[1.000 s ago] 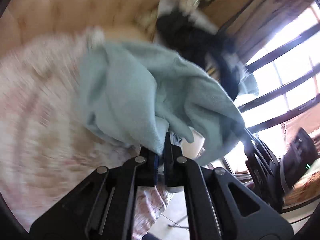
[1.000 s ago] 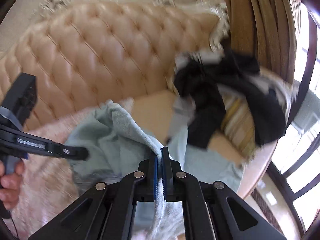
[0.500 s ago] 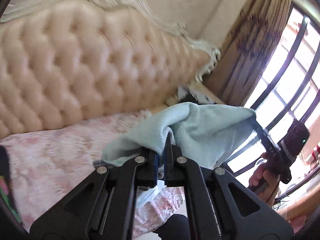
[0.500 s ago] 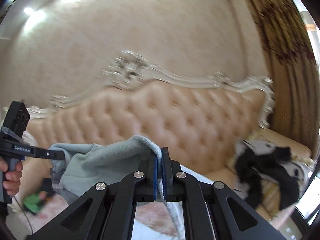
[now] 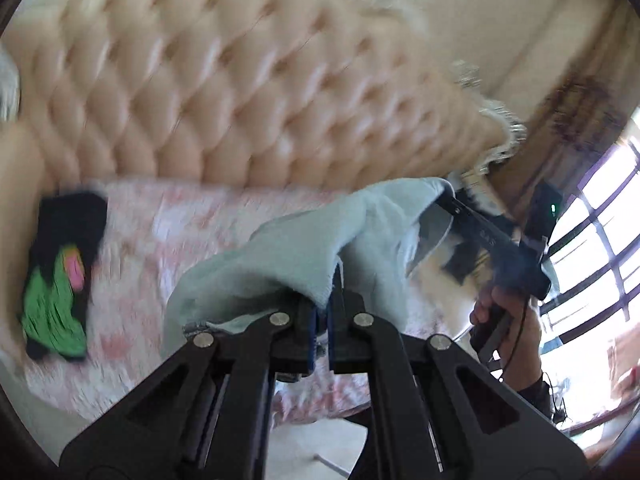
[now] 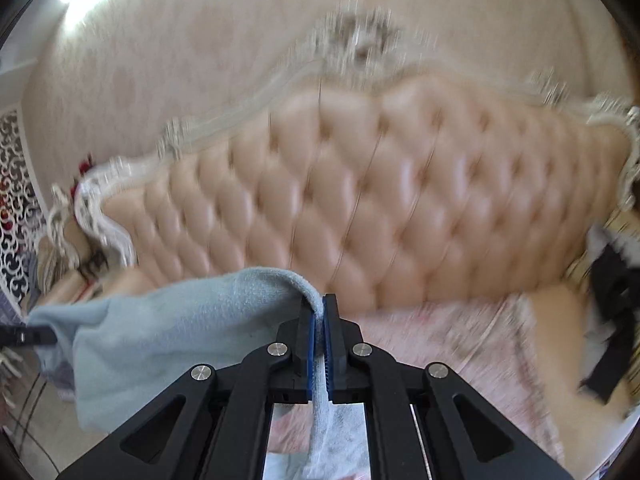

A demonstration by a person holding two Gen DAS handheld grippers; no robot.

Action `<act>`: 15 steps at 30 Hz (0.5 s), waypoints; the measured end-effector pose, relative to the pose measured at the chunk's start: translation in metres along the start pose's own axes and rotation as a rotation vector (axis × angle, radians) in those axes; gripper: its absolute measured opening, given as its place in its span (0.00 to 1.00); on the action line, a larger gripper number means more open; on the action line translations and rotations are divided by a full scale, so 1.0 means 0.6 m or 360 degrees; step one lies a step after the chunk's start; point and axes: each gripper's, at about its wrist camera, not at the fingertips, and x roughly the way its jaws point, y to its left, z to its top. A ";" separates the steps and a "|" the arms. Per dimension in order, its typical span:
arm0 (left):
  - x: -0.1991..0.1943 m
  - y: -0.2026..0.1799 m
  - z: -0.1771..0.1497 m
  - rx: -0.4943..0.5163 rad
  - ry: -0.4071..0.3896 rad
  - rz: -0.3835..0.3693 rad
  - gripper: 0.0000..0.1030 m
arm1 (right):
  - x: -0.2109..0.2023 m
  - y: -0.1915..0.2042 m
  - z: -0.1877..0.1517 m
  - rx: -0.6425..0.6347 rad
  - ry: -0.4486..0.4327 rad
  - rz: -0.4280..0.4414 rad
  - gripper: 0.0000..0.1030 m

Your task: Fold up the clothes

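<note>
Since a second ago, both of our views have swung up from the seat: the blue cloth [image 5: 304, 248] that lay bunched low over the pink cover now hangs lifted between our two grippers, and the tufted back of the sofa [image 6: 360, 200] fills both pictures. We hold the left gripper [image 5: 324, 320] with its jaws closed on one edge of the cloth, which drapes over the fingertips and rises to the right. There, in the left wrist view, the right gripper [image 5: 448, 196] pinches the far corner, and the person's hand [image 5: 504, 320] grips its handle in front of the window [image 5: 592, 240].

In the right wrist view the right gripper [image 6: 320, 336] shows its blue pads pressed narrow on a fold of the cloth [image 6: 168, 328]; one strip of fabric runs down between the fingers, and the rest stretches off to the left, where the tip of the left gripper [image 6: 36, 336] clamps the other end at the picture's edge. The cloth sags a little between the two holds and is off the seat.

Below it lies the pink floral cover [image 5: 168, 240] on the sofa seat. A black and green garment [image 5: 56, 280] lies at the left end of the seat, and dark clothes [image 6: 612, 312] are heaped at the right end. Both pictures are blurred.
</note>
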 end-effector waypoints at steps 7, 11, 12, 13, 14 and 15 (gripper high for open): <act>0.222 0.198 -0.035 -0.0417 0.0267 0.0111 0.04 | 0.250 -0.012 -0.169 -0.0022 0.0574 -0.0147 0.66; 0.275 0.267 -0.030 -0.0514 0.0249 0.0212 0.31 | 0.245 -0.035 -0.257 0.0111 0.0603 -0.0101 0.73; 0.275 0.273 -0.026 -0.0492 0.0235 0.0255 0.59 | 0.237 -0.035 -0.274 0.0143 0.0602 -0.0059 0.73; 0.269 0.276 -0.025 -0.0474 0.0209 0.0299 0.68 | 0.229 -0.031 -0.284 0.0164 0.0598 -0.0013 0.73; 0.258 0.279 -0.025 -0.0453 0.0168 0.0336 0.74 | 0.222 -0.023 -0.293 0.0181 0.0589 0.0024 0.73; 0.247 0.282 -0.027 -0.0416 0.0139 0.0368 0.75 | 0.215 -0.012 -0.302 0.0194 0.0579 0.0067 0.74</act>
